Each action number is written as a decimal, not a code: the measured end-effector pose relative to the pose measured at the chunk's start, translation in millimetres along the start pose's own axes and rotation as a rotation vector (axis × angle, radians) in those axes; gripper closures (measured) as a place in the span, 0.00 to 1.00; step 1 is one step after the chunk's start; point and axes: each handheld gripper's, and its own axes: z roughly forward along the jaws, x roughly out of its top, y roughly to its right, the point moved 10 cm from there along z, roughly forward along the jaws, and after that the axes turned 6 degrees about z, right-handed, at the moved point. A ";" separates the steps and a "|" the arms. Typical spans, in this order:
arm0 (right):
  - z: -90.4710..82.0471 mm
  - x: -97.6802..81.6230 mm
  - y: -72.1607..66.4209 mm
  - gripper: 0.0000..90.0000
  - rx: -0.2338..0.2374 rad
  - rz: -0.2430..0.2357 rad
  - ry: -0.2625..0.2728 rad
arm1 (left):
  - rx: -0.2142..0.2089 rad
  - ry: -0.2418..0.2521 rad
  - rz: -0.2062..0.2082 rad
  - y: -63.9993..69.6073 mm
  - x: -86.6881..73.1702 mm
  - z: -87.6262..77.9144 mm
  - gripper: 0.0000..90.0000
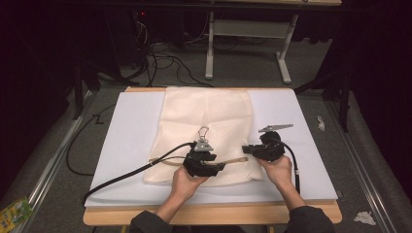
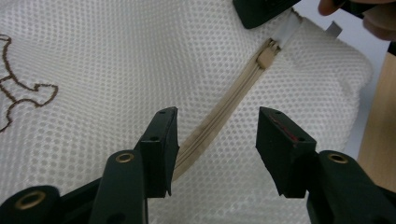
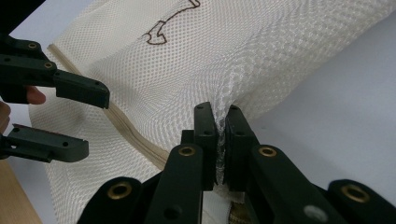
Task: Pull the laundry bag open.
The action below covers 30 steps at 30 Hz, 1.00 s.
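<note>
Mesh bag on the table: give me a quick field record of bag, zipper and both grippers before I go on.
bag: cream mesh bag, lying flat on the white mat
zipper: tan zipper across the near part of the bag, slider towards the right gripper's end
left gripper: jaws open, straddling the zipper line, pads not pressing on it
right gripper: shut on a pinch of mesh at the bag's edge
mark: brown stitched outline on the mesh
</note>
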 end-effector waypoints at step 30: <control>18.0 7.9 -26.0 0.97 0.021 -0.030 0.013 | -0.048 -0.008 -0.032 7.7 6.3 11.6 0.68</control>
